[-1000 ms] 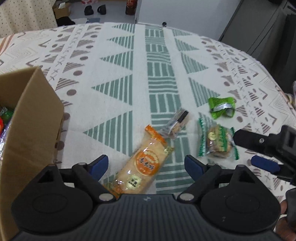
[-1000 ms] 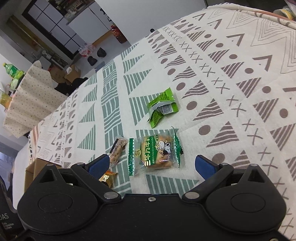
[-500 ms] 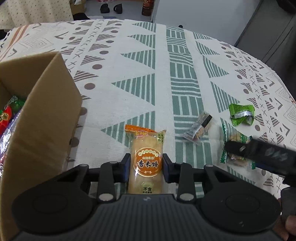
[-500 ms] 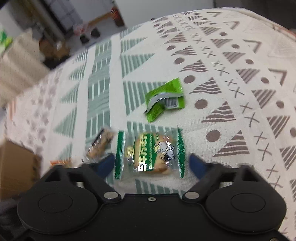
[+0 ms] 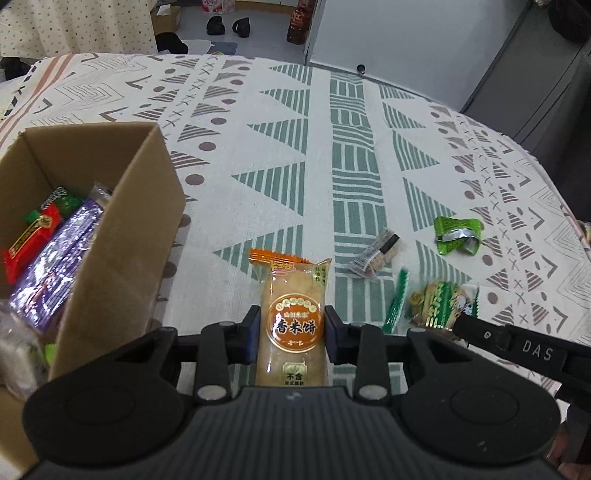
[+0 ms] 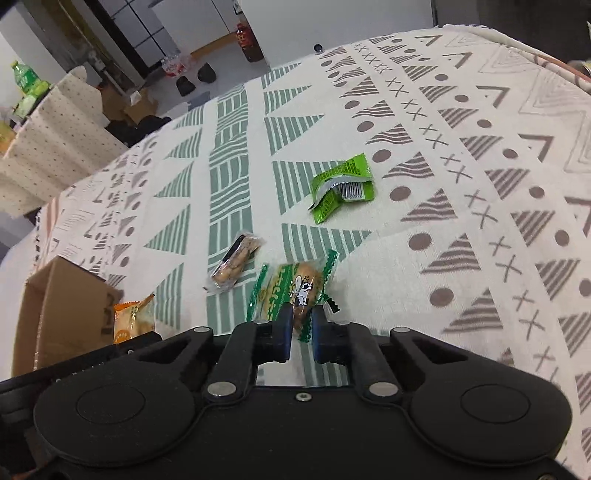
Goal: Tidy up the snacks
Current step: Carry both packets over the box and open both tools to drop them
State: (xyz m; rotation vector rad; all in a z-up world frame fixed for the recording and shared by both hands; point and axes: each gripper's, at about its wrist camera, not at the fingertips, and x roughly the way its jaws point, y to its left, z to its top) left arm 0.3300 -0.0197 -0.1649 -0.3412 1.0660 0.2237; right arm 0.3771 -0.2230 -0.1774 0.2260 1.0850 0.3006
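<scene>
Our left gripper [image 5: 290,338] pinches the rice cracker [image 5: 291,317] lengthwise (right gripper [image 6: 300,334] pinches the cookie packet [image 6: 291,291]), the box [image 5: 122,236] lying to our left.

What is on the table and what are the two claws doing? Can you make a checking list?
Surface: patterned tablecloth.
Job's things: cardboard box with snacks inside; small brown snack and crumpled green wrapper loose on the cloth.
Clutter: nothing seen.
Claws: left claw shut on orange rice cracker pack; right claw shut on green biscuit pack.
Cables: nothing seen.
Surroundings: shoes on the floor, grey cabinet.
</scene>
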